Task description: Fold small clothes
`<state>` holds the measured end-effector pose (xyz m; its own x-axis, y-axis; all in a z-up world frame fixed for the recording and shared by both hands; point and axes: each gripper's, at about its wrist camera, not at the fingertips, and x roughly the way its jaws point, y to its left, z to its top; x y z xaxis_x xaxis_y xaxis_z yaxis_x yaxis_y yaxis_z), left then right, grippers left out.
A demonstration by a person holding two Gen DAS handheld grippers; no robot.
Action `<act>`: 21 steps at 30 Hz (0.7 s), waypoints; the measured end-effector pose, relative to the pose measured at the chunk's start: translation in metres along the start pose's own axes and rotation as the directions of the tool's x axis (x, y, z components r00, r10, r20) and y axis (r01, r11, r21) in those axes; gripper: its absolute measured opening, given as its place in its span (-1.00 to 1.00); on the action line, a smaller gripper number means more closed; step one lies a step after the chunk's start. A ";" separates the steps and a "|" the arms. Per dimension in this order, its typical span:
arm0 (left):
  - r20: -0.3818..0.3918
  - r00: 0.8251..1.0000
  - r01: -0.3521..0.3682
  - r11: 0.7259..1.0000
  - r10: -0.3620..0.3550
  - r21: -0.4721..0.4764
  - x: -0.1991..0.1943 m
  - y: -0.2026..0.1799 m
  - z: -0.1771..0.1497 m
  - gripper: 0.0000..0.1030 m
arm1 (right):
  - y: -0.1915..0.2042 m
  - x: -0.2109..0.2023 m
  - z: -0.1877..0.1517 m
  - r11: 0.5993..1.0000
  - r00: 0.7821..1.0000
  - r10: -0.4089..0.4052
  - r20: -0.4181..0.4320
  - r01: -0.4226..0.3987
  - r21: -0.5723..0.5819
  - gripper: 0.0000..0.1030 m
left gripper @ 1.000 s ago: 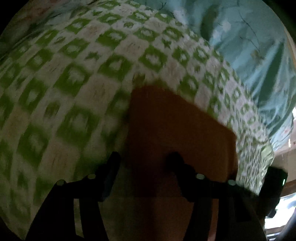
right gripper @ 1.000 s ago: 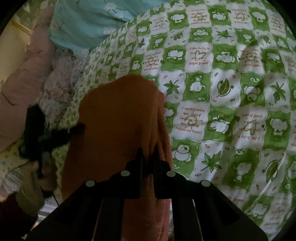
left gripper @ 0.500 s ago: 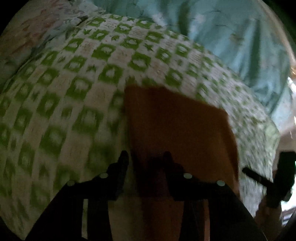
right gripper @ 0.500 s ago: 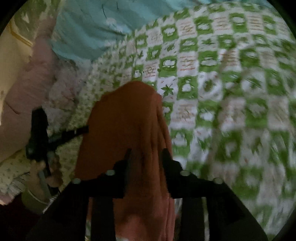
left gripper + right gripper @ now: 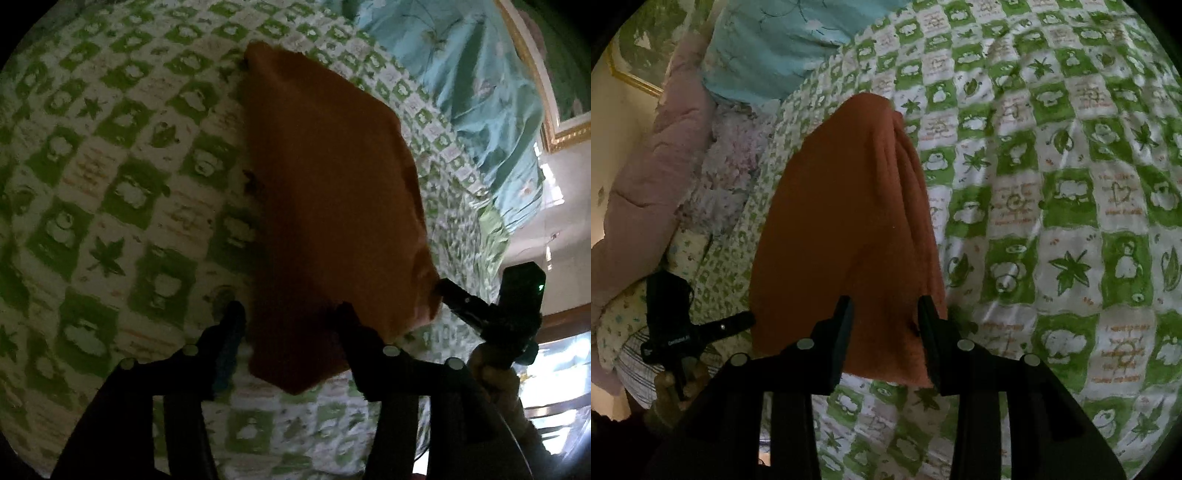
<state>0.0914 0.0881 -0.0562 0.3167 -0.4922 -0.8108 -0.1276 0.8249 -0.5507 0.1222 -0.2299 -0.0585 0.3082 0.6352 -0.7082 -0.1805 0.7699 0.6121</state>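
Note:
A folded orange cloth [image 5: 325,192] [image 5: 846,229] lies flat on the green-and-white checked bed sheet [image 5: 110,192] [image 5: 1071,221]. My left gripper [image 5: 290,321] hovers over the cloth's near edge. Its jaws are opening, and the cloth lies between and below them with no pad pressing on it. My right gripper [image 5: 885,317] stands open over the cloth's near end in the same way. In the left wrist view the right gripper [image 5: 480,310] shows at the right, one fingertip beside the cloth's corner. The left gripper [image 5: 683,328] shows at the left of the right wrist view.
A light blue quilt [image 5: 480,92] [image 5: 768,48] lies bunched at the far side of the bed. A pink padded quilt [image 5: 646,184] and patterned bedding sit at the left. A gold picture frame [image 5: 546,110] hangs on the wall. A hand [image 5: 672,387] holds the left gripper.
The right gripper was shut on the cloth's folded edge and has let go. Both grippers have drawn back toward the cloth's near end, which now lies flat.

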 end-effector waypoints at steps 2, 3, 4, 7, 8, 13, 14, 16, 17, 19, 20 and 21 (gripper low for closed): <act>0.003 1.000 -0.009 1.000 0.009 0.003 0.004 -0.002 0.002 0.12 | 0.002 0.003 0.002 1.000 1.000 -0.002 -0.002 0.002 -0.007 -0.27; 0.005 1.000 -0.016 1.000 0.016 0.004 0.007 -0.003 0.002 0.12 | 0.002 0.006 0.003 1.000 1.000 -0.003 -0.004 0.003 -0.008 -0.27; 0.006 1.000 -0.018 1.000 0.018 0.001 0.011 -0.003 0.003 0.12 | 0.002 0.008 0.003 1.000 1.000 -0.002 -0.010 0.002 -0.010 -0.34; -0.001 1.000 -0.031 1.000 0.031 0.002 0.017 -0.003 0.006 -0.13 | 0.006 0.014 0.004 0.999 0.999 -0.026 -0.036 0.026 -0.019 -0.91; 0.000 0.999 -0.039 0.999 0.039 0.012 0.017 -0.005 0.006 -0.23 | 0.008 0.010 0.004 1.000 1.000 -0.021 -0.018 0.021 -0.023 -0.91; -0.019 0.995 -0.097 0.994 0.098 0.052 0.028 -0.004 0.000 -0.36 | 0.007 0.012 0.002 0.986 0.990 -0.138 -0.035 0.134 -0.103 -0.92; -0.024 0.995 -0.092 0.995 0.094 0.044 0.030 -0.002 0.000 -0.36 | 0.006 0.017 0.000 0.982 0.986 -0.160 -0.049 0.153 -0.114 -0.92; -0.030 0.995 -0.094 0.995 0.095 0.040 0.033 0.000 -0.003 -0.36 | 0.001 0.030 -0.006 0.969 0.975 -0.209 -0.072 0.197 -0.147 -0.92; -0.032 0.994 -0.099 0.994 0.101 0.045 0.034 0.000 -0.004 -0.36 | -0.003 0.034 -0.008 0.970 0.974 -0.212 -0.075 0.200 -0.137 -0.92; -0.028 0.994 -0.106 0.993 0.108 0.056 0.034 -0.001 -0.005 -0.36 | -0.009 0.035 -0.008 0.977 0.978 -0.198 -0.070 0.191 -0.095 -0.92; -0.028 0.994 -0.104 0.993 0.106 0.056 0.033 -0.002 -0.005 -0.35 | -0.009 0.035 -0.007 0.978 0.978 -0.195 -0.074 0.189 -0.090 -0.92; -0.031 0.994 -0.100 0.994 0.102 0.051 0.033 -0.001 -0.005 -0.34 | -0.008 0.034 -0.006 0.978 0.978 -0.195 -0.075 0.188 -0.094 -0.91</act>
<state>0.0969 0.0696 -0.0838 0.2724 -0.4139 -0.8686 -0.1103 0.8834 -0.4555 0.1286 -0.2142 -0.0892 0.2662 0.4757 -0.8384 -0.2061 0.8777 0.4326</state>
